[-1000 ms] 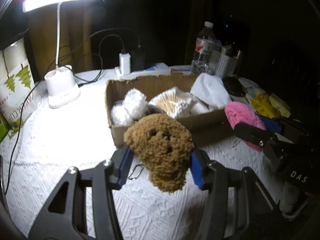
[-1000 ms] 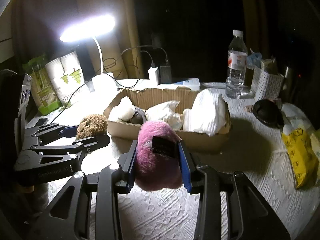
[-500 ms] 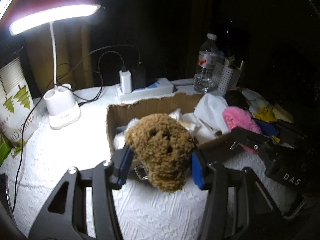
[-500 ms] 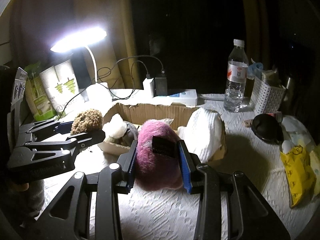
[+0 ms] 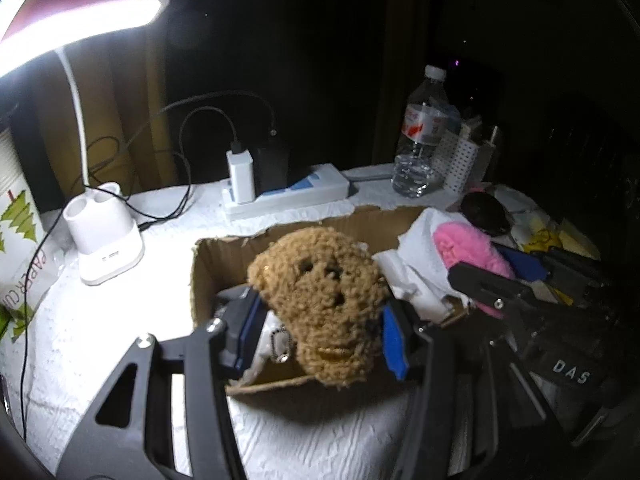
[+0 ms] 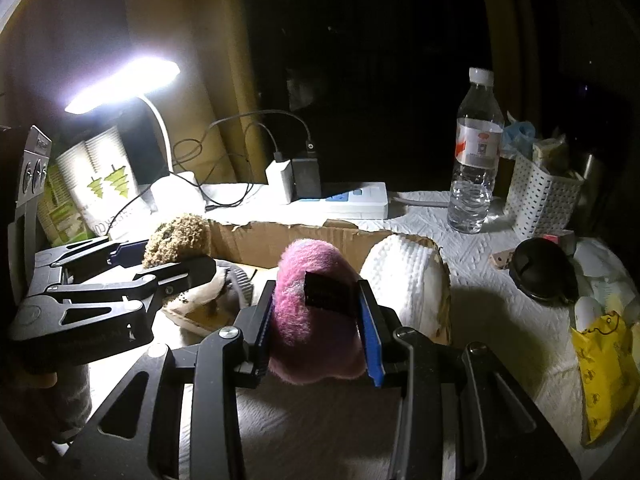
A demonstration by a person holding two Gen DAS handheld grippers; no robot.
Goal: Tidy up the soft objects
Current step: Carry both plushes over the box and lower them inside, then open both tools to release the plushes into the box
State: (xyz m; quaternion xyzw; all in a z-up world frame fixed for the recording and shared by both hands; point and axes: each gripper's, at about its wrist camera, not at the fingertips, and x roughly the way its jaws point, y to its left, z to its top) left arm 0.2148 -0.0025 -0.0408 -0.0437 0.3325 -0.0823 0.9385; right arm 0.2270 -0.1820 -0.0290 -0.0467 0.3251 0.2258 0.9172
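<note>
A curly brown plush bear head [image 5: 320, 296] with dark eye and nose holes sits clamped between the blue-padded fingers of the left gripper [image 5: 320, 332], held in the air over the near edge of an open, torn-rimmed brown cardboard box [image 5: 224, 248]; a small metal keychain clasp [image 5: 280, 346] dangles from its lower left side. Seen from the right wrist, the same bear [image 6: 178, 236] hangs over the left end of the box [image 6: 256, 240]. The right gripper [image 6: 318, 328] has its fingers clenched on a fuzzy pink plush toy [image 6: 316, 312] bearing a dark sewn-on label [image 6: 330, 292], held over the box's near side; in the left wrist view this pink toy [image 5: 468, 252] shows just beside a folded white textured towel [image 5: 420, 256]. That towel [image 6: 404, 280] bulges over the right end of the box, and other pale soft items lie inside, too dim to tell apart. The box rests on a white embossed tablecloth [image 5: 100, 320]. Behind it lies a white power strip [image 5: 288, 196] with a white charger and a black adapter plugged in, black cables looping away. A white desk lamp [image 5: 100, 240] glows at the left, beside a paper-cup package with green tree prints [image 5: 20, 248]. To the right stand a clear plastic water bottle [image 6: 476, 152], a white perforated basket [image 6: 540, 196], a round black object [image 6: 544, 274] and a yellow plastic bag [image 6: 604, 368].
</note>
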